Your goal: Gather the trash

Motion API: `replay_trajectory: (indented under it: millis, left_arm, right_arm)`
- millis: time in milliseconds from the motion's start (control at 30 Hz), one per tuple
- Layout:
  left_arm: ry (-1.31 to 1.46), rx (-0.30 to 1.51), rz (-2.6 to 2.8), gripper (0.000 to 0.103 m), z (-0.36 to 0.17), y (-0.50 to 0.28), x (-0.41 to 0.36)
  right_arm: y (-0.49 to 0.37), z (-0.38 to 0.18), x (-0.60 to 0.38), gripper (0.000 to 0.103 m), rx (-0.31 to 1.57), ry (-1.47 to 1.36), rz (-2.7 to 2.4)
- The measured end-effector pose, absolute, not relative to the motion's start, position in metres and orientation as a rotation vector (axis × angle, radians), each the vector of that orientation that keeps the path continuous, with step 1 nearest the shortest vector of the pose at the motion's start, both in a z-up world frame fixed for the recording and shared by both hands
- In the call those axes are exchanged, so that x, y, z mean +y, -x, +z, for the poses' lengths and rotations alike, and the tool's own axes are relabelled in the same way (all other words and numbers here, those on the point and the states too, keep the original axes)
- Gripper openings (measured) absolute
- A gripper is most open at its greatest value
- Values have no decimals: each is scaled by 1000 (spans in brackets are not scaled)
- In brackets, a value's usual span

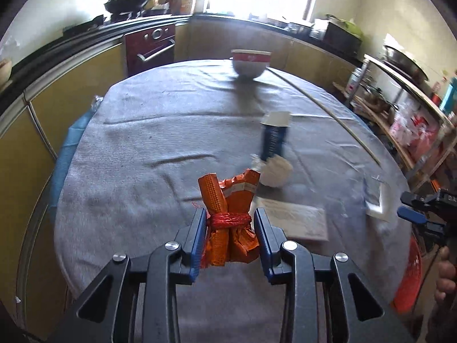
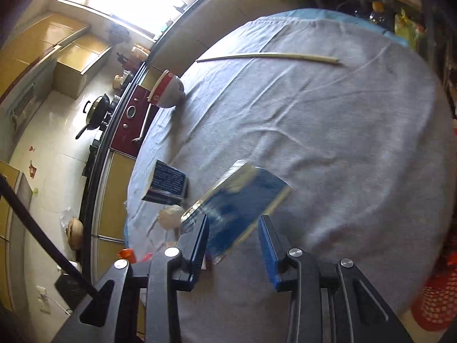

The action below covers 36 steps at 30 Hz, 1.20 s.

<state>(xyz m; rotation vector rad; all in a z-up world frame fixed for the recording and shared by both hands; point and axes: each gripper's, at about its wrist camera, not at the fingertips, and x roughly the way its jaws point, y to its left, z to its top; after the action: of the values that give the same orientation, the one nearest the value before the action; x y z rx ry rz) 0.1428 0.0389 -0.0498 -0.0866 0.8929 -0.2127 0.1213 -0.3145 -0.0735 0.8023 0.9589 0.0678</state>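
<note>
Kitchen cabinets and a bright window ring a round table (image 1: 148, 143) under a grey cloth, seen first from your left wrist. Your left gripper (image 1: 230, 223) has its fingers (image 1: 200, 234) clamped on an orange wrapper (image 1: 228, 200), crumpled and wound with red netting, and the bundle sits upright between the pads, clear of the cloth. Held by its tied waist like that, it looks secure for carrying off. More litter waits ahead on the table: a blue box (image 1: 274, 137) standing tilted, a white wad (image 1: 274, 171) touching its foot, and a flat paper packet (image 1: 294, 220) just right of the fingers. A bowl (image 1: 250, 64) stands well apart at the far edge, and a long stick (image 1: 328, 108) lies along the right side. At the right edge you can see your other gripper (image 1: 414, 214) and part of a red basket (image 1: 408, 280) below table level, probably where the trash goes.

From the right wrist, the table (image 2: 342, 143) appears rolled sideways. Your right gripper (image 2: 234, 237) grips a blue packet (image 2: 237, 200) with shiny edges; the left pad (image 2: 200, 237) presses it, though a gap shows beside the right one. It is blurred and lifted off the cloth. The blue box (image 2: 168, 183) and white wad (image 2: 171, 217) lie near the table's left edge, the bowl (image 2: 167, 91) and stick (image 2: 268, 56) beyond, and the red basket (image 2: 437, 300) shows at lower right.
</note>
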Motion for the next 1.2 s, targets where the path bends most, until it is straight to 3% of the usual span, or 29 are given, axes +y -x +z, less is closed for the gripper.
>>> replay_trajectory:
  millis: [267, 333, 367, 467, 900, 1200]
  left_arm:
    - [62, 922, -310, 35, -55, -108, 12]
    - [61, 932, -319, 35, -59, -102, 5]
    - [64, 937, -323, 35, -60, -100, 3]
    - [73, 948, -326, 35, -63, -98, -1]
    - [75, 934, -354, 35, -53, -86, -14]
    - [94, 945, -362, 35, -57, -86, -13]
  right_arm:
    - [-80, -85, -334, 38, 1003, -771, 83]
    - [-76, -87, -341, 48, 1010, -803, 79]
    - [-76, -87, -343, 62, 1008, -828, 79]
    - [-78, -84, -345, 74, 982, -884, 79]
    - [-158, -86, -282, 74, 1053, -594, -115]
    - [-138, -95, -282, 76, 1076, -392, -86]
